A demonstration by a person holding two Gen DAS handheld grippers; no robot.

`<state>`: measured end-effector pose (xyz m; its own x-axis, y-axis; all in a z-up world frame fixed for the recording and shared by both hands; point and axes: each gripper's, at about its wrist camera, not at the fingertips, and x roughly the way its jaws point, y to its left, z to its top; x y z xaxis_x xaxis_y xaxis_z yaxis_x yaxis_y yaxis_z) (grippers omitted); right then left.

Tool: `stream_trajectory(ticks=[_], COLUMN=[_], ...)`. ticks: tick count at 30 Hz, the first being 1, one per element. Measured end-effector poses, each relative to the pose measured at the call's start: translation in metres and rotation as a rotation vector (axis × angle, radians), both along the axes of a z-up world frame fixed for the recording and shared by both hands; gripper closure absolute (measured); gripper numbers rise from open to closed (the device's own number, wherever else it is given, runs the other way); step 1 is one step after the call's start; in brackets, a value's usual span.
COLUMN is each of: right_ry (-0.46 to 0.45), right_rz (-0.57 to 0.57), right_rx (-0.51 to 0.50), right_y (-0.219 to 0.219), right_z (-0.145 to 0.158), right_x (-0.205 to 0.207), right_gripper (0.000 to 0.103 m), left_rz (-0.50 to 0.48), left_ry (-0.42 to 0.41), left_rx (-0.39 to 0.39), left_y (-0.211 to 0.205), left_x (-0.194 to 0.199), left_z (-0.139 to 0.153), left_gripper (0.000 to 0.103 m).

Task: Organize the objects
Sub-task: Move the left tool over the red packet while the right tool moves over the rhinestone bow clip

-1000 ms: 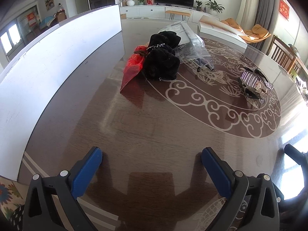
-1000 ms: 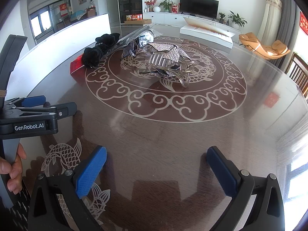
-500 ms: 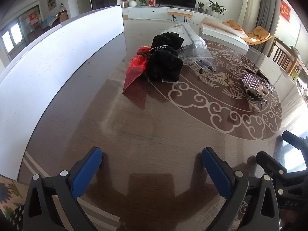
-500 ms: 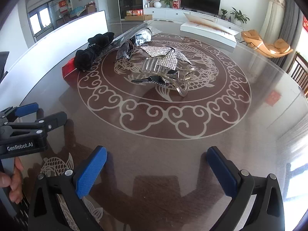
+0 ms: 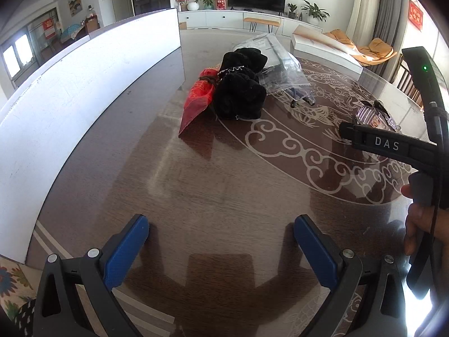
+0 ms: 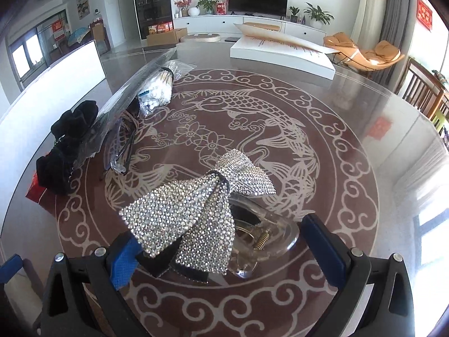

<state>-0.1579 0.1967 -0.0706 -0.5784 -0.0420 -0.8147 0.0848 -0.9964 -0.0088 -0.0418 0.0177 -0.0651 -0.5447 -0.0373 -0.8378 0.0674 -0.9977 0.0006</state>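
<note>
A rhinestone bow hair clip (image 6: 196,213) on a clear claw base (image 6: 263,238) lies on the round glass table (image 6: 350,140). My right gripper (image 6: 224,252) is open, and the clip sits between its blue fingers (image 6: 322,244); the bow's lower left corner overlaps the left pad. My left gripper (image 5: 221,250) is open and empty over bare tabletop. Ahead of it lie a black velvet hair piece (image 5: 241,92), a red packet (image 5: 199,98) and clear plastic bags (image 5: 280,64). The same clip (image 5: 373,115) shows at the right of the left wrist view.
A white board (image 5: 70,98) stands along the table's left side. A white flat box (image 6: 280,53) lies at the far edge. Glasses (image 6: 120,151) and a bag of beads (image 6: 157,90) rest left of centre. A hand (image 5: 418,219) holds the right tool's black body (image 5: 393,146).
My right gripper has moved forward across the table until the bow clip came between its fingers. The left gripper has crept slightly forward, and the right tool now fills its right edge.
</note>
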Motion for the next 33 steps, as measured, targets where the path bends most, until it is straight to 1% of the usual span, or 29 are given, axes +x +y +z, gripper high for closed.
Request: stream_trajectory(ticks=[1,2,3,4,5,6,8,10,12,15,16,17,18,20,22,24,25,26,27,29,31,33], right_ry=[0.001,0.005,0.019,0.036,0.041,0.046,0.047,0.043,0.038,0.038,0.038,0.035,0.025,0.004,0.002,0.002,0.002,0.002,0.002,0.002,0.002,0.002], right_rz=[-0.004,-0.007,-0.005,-0.001,-0.004,-0.006,-0.001,0.022,0.047,0.056,0.057,0.060,0.064,0.070,0.068,0.068,0.068,0.068,0.068,0.068,0.068,0.068], right_rx=[-0.002,-0.003,-0.010,-0.027,-0.045,-0.062,-0.072,-0.042,-0.005,-0.004,-0.003,-0.003,-0.002,0.003,0.003,0.003,0.003,0.003,0.003,0.003,0.003,0.003], right_y=[0.000,0.000,0.001,0.002,0.005,0.008,0.010,0.006,0.002,0.002,0.002,0.002,0.001,0.000,0.000,0.000,0.000,0.000,0.000,0.000,0.000,0.000], right_z=[0.000,0.001,0.004,0.006,0.007,0.008,0.008,0.008,0.006,0.006,0.006,0.005,0.004,0.000,0.000,0.000,0.000,0.000,0.000,0.000,0.000,0.000], right_x=[-0.001,-0.001,0.001,0.002,0.004,0.004,0.006,0.008,0.010,0.011,0.012,0.011,0.009,0.008,0.008,0.008,0.008,0.008,0.008,0.008,0.008,0.008], right_gripper=[0.000,0.004,0.016,0.024,0.027,0.029,0.030,0.030,0.030,0.030,0.029,0.023,0.011,0.001,0.000,0.000,0.000,0.000,0.000,0.000,0.000,0.000], left_rz=[0.000,0.001,0.002,0.003,0.003,0.004,0.003,0.004,0.008,0.048,0.066,0.084,0.104,0.149,0.190,0.225,0.236,0.242,0.248,0.254,0.247,0.214], left_ry=[0.000,0.001,0.002,0.003,0.004,0.005,0.005,0.004,0.003,-0.004,-0.002,0.004,0.013,0.031,0.045,0.066,0.077,0.076,0.071,0.090,0.108,0.108], left_rx=[0.001,0.001,0.001,0.000,0.000,0.000,0.000,0.001,0.002,0.008,0.026,0.053,0.084,0.142,0.194,0.224,0.225,0.222,0.229,0.257,0.255,0.251], left_y=[0.000,0.000,0.000,0.000,0.000,0.000,0.000,0.000,-0.001,-0.008,-0.014,-0.020,-0.026,-0.039,-0.053,-0.065,-0.070,-0.075,-0.079,-0.086,-0.086,-0.081], left_x=[0.000,0.000,0.000,0.000,0.000,-0.001,-0.001,-0.001,-0.001,-0.003,-0.003,-0.002,-0.001,0.001,0.001,-0.004,-0.009,-0.016,-0.025,-0.044,-0.063,-0.083], left_z=[0.000,0.000,0.000,0.001,0.001,0.001,0.001,0.001,0.001,0.001,0.002,0.003,0.005,0.007,0.009,0.012,0.014,0.015,0.016,0.020,0.024,0.025], left_gripper=[0.000,0.000,0.000,0.000,0.000,0.000,0.000,0.000,0.000,0.000,0.000,0.000,0.000,0.000,0.000,0.000,0.004,0.010,0.012,0.013,0.013,0.013])
